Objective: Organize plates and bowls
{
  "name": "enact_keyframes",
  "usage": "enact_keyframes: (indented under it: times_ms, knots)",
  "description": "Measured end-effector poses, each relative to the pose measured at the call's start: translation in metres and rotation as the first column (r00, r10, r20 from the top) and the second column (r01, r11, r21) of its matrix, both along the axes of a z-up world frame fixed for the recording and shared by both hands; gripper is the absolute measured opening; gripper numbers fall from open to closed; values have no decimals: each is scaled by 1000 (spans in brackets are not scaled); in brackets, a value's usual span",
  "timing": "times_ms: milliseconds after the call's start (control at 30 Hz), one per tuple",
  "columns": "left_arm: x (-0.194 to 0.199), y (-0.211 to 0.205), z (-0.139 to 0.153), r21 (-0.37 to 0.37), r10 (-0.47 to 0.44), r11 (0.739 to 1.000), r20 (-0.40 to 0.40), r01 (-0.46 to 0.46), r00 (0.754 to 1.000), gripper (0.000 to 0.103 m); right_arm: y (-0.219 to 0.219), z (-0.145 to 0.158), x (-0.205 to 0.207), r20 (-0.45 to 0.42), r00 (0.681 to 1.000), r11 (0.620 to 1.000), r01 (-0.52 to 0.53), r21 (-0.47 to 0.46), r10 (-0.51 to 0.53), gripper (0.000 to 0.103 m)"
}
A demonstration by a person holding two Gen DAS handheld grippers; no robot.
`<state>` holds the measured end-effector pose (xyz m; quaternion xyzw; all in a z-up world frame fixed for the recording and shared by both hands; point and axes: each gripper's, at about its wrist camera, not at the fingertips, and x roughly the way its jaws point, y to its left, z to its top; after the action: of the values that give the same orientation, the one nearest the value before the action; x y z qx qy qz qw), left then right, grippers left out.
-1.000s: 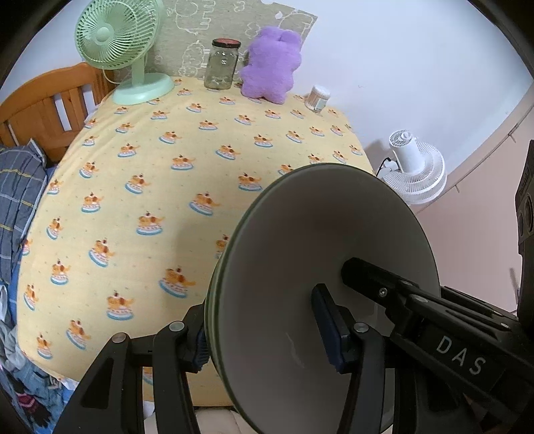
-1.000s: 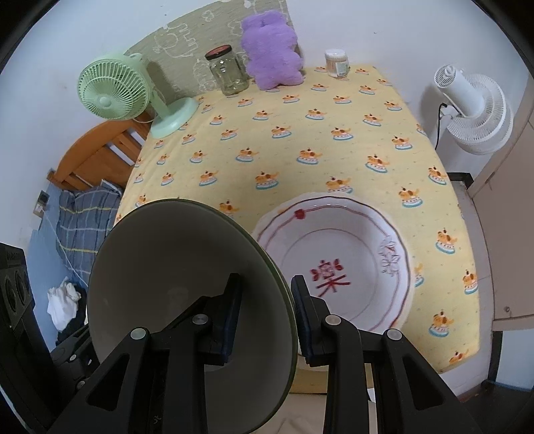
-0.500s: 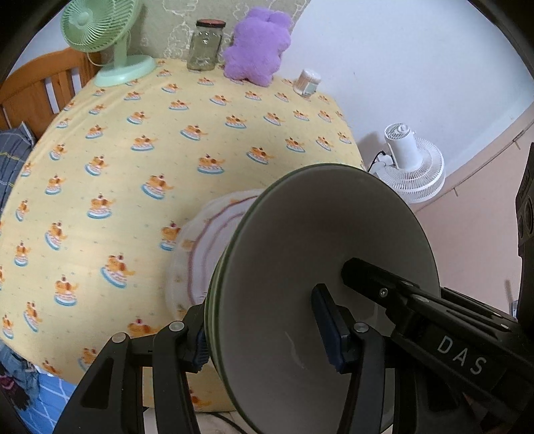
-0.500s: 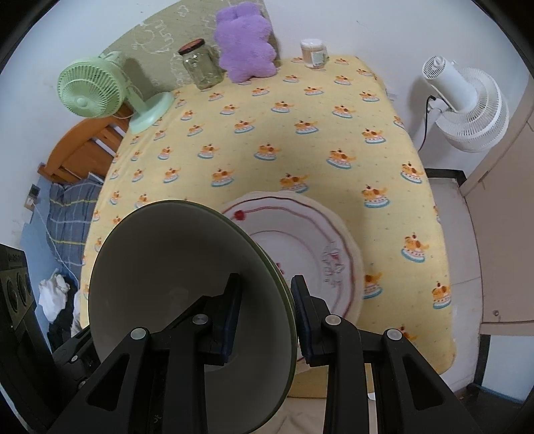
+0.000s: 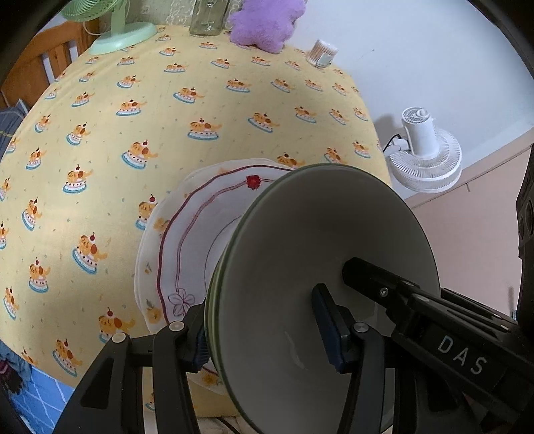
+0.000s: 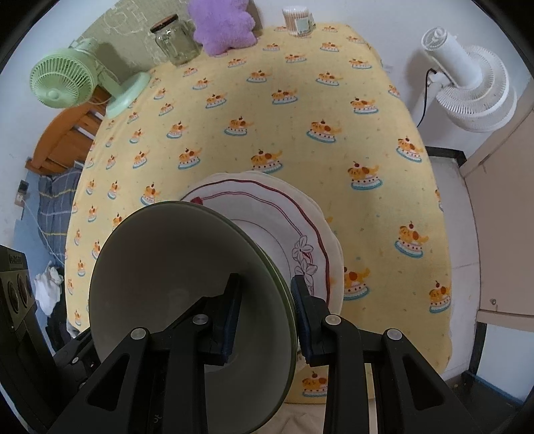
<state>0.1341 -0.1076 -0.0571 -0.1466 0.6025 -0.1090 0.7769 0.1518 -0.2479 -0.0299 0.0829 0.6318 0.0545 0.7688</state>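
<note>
A green-rimmed grey bowl (image 5: 320, 267) is held by both grippers at opposite rims, above the table's near edge. My left gripper (image 5: 267, 329) is shut on its left rim; my right gripper (image 6: 267, 315) is shut on its right rim, and the bowl also shows in the right wrist view (image 6: 173, 280). Below and behind the bowl lies a white plate with red lines and flower marks (image 5: 190, 240), on the yellow tablecloth; it also shows in the right wrist view (image 6: 287, 217). The bowl hides the plate's near part.
At the table's far edge stand a green fan (image 6: 63, 80), a glass jar (image 6: 175, 41), a purple plush toy (image 6: 223, 23) and a small tub of cotton swabs (image 6: 298, 18). A white floor fan (image 6: 467, 83) stands right of the table. A wooden bed frame (image 6: 63, 137) is at the left.
Both grippers have carried the bowl forward and over the plate. The plate now shows larger and closer beneath the bowl in both views.
</note>
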Motion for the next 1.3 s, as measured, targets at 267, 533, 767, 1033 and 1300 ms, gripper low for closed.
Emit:
enact_keyframes:
  times_ms: [267,533,767,1033,1300]
  knots:
    - [16,0,-1,4,-10,1000,14,10,1000,53,0,-4,16,7,1000,1000,11,-3,-11,33]
    - [24,-2,-3,13,-12,1000,44,12,999,52,-1,-5,25,36,999,1000,15,-7,-14,35]
    - [18,-2,-3,47,-25,999,46,23,999,62,-3,-8,19,40,999,1000,17,2,-17,37]
    - [-3,4,5,120,4,993,111,-17,994,90,-12,-4,2,126,992,998,37,-45,-31,76]
    - [-30,5,38,159,6,986,230,-44,973,91,-6,28,-24,253,967,995,-19,-95,42,76]
